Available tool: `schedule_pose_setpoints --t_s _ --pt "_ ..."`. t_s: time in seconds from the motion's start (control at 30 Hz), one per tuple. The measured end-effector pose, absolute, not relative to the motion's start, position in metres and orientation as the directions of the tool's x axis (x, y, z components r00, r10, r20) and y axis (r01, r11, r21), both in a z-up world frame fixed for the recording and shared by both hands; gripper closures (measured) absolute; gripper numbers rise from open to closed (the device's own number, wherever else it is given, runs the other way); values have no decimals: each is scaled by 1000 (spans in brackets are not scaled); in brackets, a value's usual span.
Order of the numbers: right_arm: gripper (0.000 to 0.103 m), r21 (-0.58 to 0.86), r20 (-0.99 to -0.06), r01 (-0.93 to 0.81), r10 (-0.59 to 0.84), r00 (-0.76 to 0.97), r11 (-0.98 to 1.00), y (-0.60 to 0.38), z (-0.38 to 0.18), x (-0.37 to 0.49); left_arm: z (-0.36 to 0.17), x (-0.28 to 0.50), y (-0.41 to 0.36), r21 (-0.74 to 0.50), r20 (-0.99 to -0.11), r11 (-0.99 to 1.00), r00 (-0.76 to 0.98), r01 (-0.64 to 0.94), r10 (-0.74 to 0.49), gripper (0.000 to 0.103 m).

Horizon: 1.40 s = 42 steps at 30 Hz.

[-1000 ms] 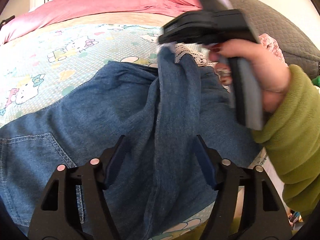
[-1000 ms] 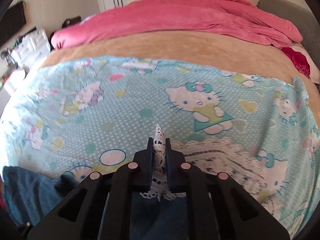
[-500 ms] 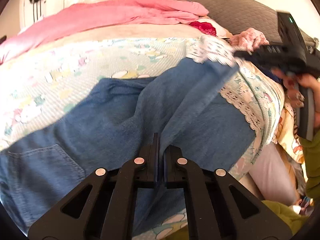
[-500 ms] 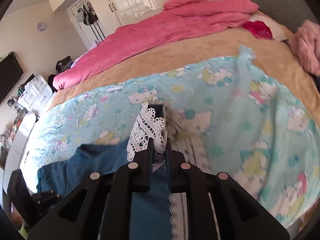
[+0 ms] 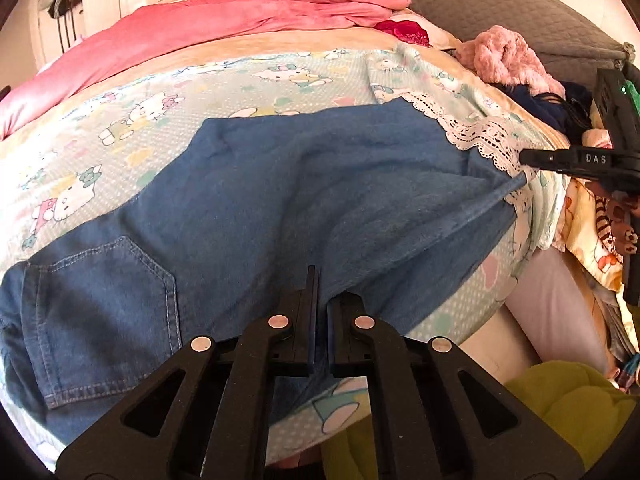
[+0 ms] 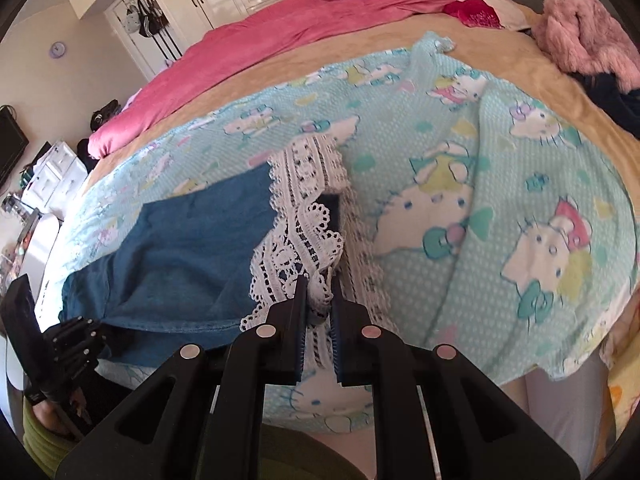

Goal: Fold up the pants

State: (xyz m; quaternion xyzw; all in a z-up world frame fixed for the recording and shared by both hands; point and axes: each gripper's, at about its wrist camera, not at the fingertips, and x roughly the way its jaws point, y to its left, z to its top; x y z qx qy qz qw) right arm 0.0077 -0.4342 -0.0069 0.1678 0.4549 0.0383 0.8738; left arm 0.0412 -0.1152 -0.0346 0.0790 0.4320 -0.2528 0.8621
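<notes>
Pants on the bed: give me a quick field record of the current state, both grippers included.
item: denim pants with white lace hem
surface: cartoon-print blanket on the bed
layout: spread across the blanket, back pocket up at the left, lace hem at the right
left hand-held gripper: shut on the near edge of the pants
right hand-held gripper: pinching the lace hem
background: pink duvet and fuzzy pink garment further up the bed
fold status: not yet folded over
</notes>
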Motion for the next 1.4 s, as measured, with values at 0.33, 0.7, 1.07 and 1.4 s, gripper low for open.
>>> schedule_pose_setpoints --t_s 0.33,0.7,1.07,1.4 --pt "76 320 -802 137 191 566 937 -450 -22 -10 -46 26 -134 11 -815 830 486 558 -316 102" --pt "84 234 -837 120 137 530 965 -452 -32 -2 -52 19 -135 23 -831 828 471 561 -296 101" --pt "66 170 -757 -36 153 635 985 -422 13 4 -19 3 -89 -91 -784 874 507 477 -359 47" --pt "61 166 -847 -83 186 498 983 -399 -27 24 -27 31 7 92 -810 992 586 85 24 35"
